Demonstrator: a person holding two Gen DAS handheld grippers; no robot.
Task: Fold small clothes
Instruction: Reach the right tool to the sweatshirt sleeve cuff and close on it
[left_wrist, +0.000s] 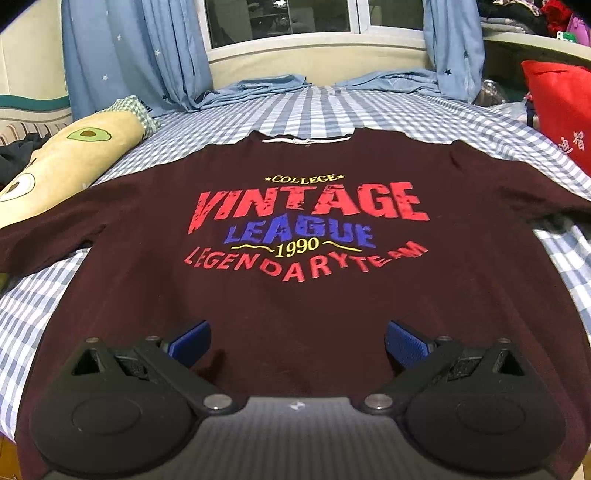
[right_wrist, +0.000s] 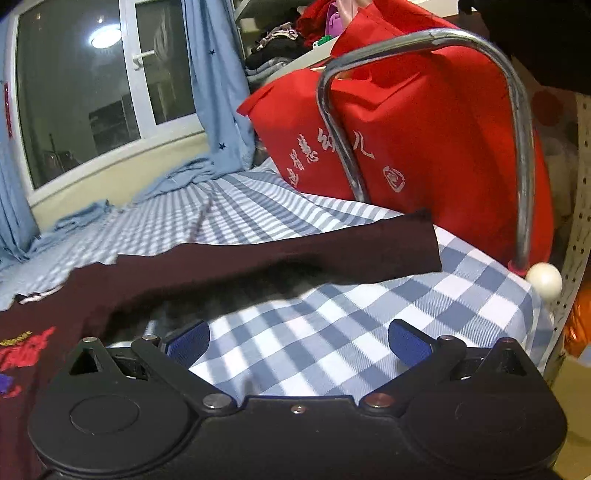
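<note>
A blue-and-white checked bedsheet (left_wrist: 332, 110) is spread under and ahead of the tongs. Far ahead, a dark window (left_wrist: 280, 18) is flanked by blue star-printed curtains (left_wrist: 129, 55), their hems pooled on the sheet. An avocado-print pillow (left_wrist: 74, 162) is seen ahead to the left. To the right, a red bag (right_wrist: 424, 129) with white characters is leaned behind a chrome rail (right_wrist: 517, 110).

Dim, warm indoor light, a ceiling lamp's reflection (right_wrist: 105, 37) in dark window glass, strong fisheye bending at edges.
</note>
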